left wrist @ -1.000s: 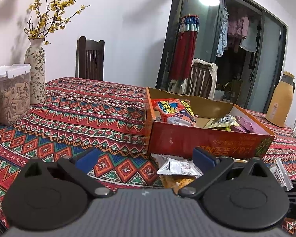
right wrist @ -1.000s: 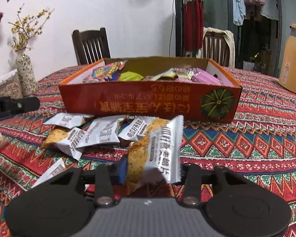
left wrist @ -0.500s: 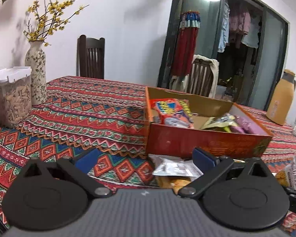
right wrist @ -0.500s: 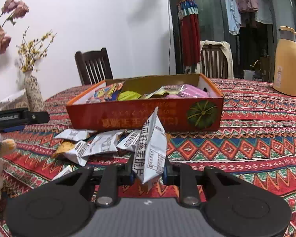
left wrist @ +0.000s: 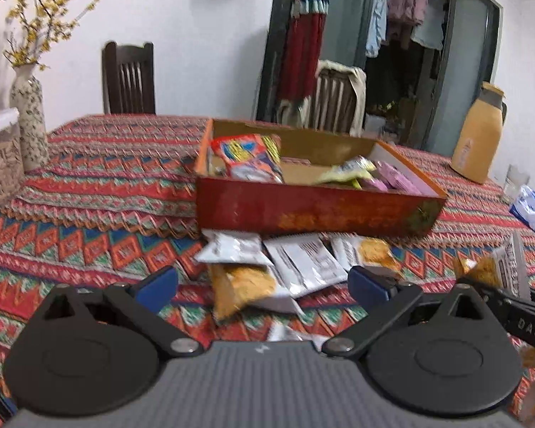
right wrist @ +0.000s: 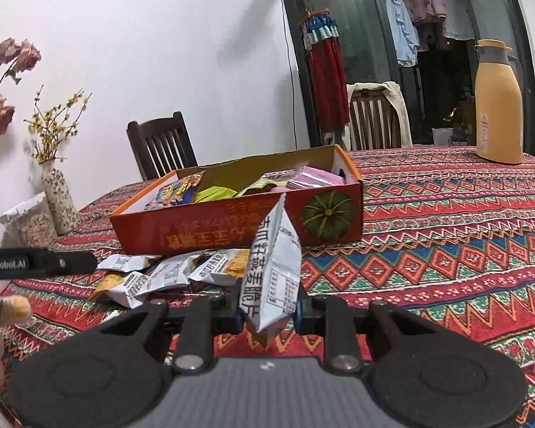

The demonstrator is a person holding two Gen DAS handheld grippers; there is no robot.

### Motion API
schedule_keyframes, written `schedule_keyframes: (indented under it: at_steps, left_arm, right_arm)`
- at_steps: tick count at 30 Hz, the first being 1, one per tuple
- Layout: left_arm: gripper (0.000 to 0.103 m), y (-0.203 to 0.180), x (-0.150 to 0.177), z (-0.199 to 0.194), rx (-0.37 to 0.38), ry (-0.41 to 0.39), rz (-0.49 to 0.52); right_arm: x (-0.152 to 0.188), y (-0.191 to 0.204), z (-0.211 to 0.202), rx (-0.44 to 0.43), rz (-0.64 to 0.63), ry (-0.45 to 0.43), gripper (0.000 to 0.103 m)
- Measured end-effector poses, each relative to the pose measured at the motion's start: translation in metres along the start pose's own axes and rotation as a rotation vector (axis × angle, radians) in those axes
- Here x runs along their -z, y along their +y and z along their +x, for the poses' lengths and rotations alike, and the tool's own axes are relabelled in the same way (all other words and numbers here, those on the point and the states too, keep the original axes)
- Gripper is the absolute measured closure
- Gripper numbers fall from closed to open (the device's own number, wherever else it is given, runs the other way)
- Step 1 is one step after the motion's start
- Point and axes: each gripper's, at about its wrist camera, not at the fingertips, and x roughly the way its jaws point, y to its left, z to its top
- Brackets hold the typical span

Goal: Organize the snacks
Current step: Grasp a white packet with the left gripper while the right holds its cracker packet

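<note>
Patterned cloth covers the surface (left wrist: 89, 214). Loose packets (left wrist: 296, 264) are seen beyond the left gripper (left wrist: 262, 285), its fingers spread. A packet (right wrist: 273, 274) is held upright in the right gripper (right wrist: 267, 315), the box (right wrist: 239, 221) straight ahead.

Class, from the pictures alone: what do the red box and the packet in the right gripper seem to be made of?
Red box: likely cardboard, printed outside, plain brown inside, thin folded walls. Packet held by the right gripper: probably plastic film, matte white print, crimped top edge, creased.
</note>
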Motion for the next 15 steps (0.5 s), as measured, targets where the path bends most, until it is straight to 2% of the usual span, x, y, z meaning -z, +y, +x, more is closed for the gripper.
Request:
schedule_keyframes:
  at_steps: [15]
  left_arm:
    - [0.000,-0.036,0.032,0.024,-0.009,0.154,0.044]
  right_arm:
    - [0.011,-0.019,-0.009,-0.034,0.038,-0.012,0.079]
